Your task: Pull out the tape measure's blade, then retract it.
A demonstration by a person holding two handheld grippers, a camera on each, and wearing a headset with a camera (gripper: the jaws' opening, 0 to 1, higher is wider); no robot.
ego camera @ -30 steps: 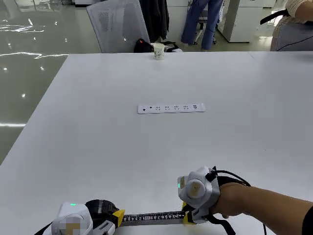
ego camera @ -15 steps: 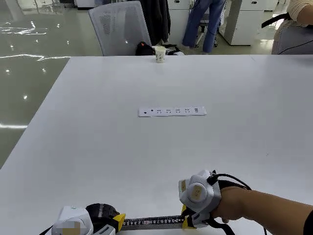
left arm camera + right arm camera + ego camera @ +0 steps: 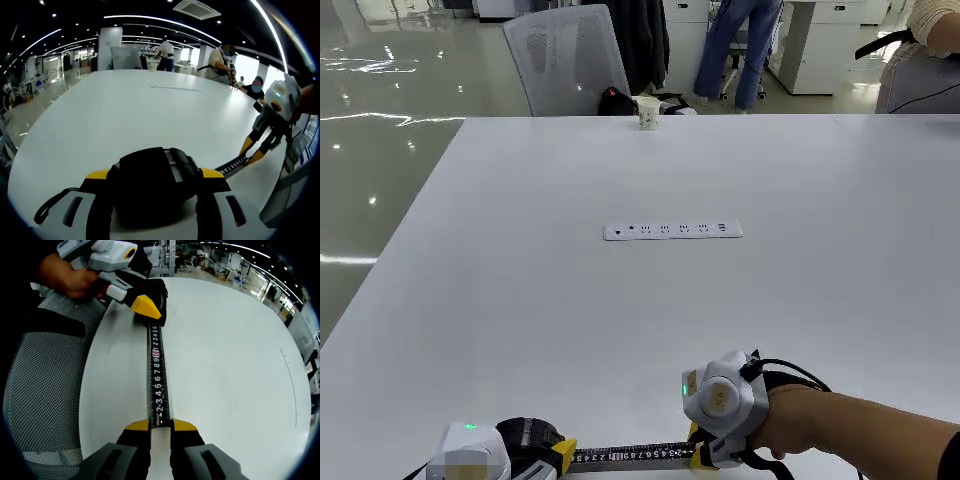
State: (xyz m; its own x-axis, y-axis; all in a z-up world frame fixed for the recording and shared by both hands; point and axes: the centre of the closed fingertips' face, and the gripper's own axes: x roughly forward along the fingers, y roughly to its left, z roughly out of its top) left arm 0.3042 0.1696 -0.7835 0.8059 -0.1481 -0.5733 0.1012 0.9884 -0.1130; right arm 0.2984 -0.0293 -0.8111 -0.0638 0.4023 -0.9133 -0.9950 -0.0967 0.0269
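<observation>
left gripper [image 3: 155,176]: clamped on case [image 3: 150,187] | right gripper [image 3: 161,426]: pinched shut on blade [image 3: 156,372] tip | blade span over counter [image 3: 620,320] seen barely changed

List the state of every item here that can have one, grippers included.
tape measure case: clamped between the left gripper's fingers.
blade: pulled partway out, stretched flat over the table.
left gripper: shut on the tape measure case.
right gripper: shut on the blade's end.
power strip: lying flat, no plugs seen in it.
paper cup: upright at the far edge.
</observation>
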